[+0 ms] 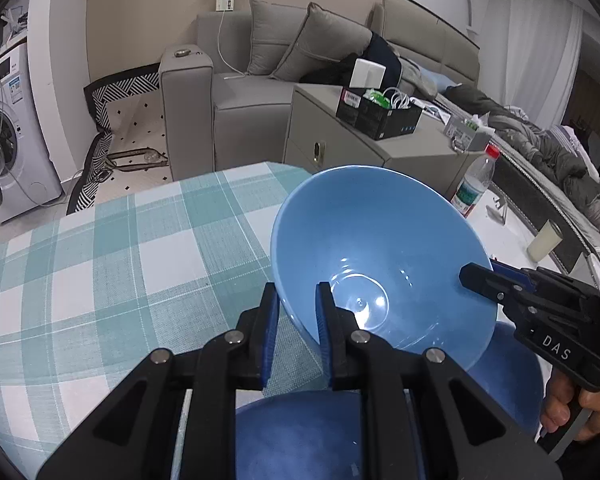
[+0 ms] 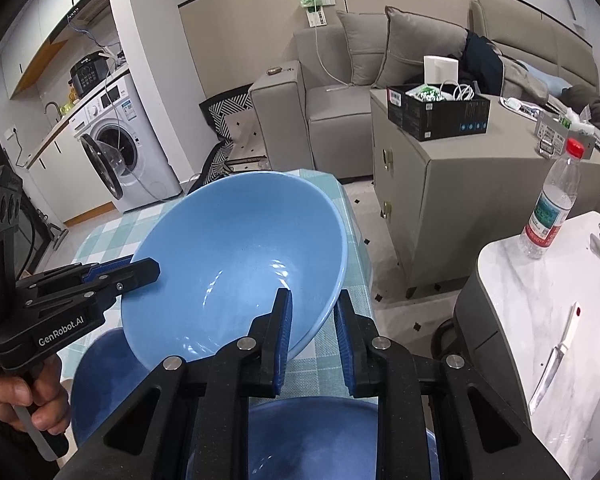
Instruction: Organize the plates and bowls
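light blue ceramic bowl [image 1: 380,256] is up in the air, tilted, held by both grippers at once over the counter [image 1: 100,264] with the teal and white checked cloth. the left gripper [image 1: 298,312] is clamped on the bowl's near rim, one finger inside and one outside the wall. the right gripper [image 2: 314,320] is pinching the opposite rim the same way, so the bowl hangs between the two. in the left wrist view the right gripper comes in from the side with its tip on the rim. underneath there's a darker blue bowl [image 2: 312,436] sitting right below the fingers, and another dark blue bowl [image 2: 100,376] just beside it, partly hidden by the lifted one. off to the right a white marble counter [image 2: 540,320] has a water bottle [image 2: 550,208] with a red cap and a knife [image 2: 554,360] lying on it.
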### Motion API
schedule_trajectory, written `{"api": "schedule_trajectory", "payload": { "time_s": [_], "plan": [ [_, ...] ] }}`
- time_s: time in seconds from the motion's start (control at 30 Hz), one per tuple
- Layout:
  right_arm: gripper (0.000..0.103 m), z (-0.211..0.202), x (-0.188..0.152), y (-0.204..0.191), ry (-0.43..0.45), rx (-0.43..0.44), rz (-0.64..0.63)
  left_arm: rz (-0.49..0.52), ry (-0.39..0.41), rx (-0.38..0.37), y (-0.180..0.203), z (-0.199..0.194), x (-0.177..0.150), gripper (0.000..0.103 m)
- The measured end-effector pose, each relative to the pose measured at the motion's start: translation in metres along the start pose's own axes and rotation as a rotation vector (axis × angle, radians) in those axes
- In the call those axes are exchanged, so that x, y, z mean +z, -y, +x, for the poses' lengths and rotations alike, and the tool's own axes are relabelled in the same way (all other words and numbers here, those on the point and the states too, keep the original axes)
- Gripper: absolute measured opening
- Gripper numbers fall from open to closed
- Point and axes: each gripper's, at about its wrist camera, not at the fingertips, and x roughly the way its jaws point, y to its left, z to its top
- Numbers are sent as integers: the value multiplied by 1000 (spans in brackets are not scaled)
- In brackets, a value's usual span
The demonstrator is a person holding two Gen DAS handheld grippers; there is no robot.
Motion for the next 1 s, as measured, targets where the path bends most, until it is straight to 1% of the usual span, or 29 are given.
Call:
{"api": "schedule_trajectory", "payload": {
  "time_s": [0.4,0.53,0.63,1.0],
  "plan": [
    [22,-42,4,-21,63,8,-8,1,25,0,-1,-30,-2,16],
    [22,-51,-1,-26,76,26,-3,-8,30,-12,-5,-41,-6,16],
    [22,-53,-7,-30,71,37,2,-1,34,-4,-6,-48,-9,16],
    [22,-73,-24,-55,116,47,-13,-14,38,15,-15,-67,-24,16]
  ]
}}
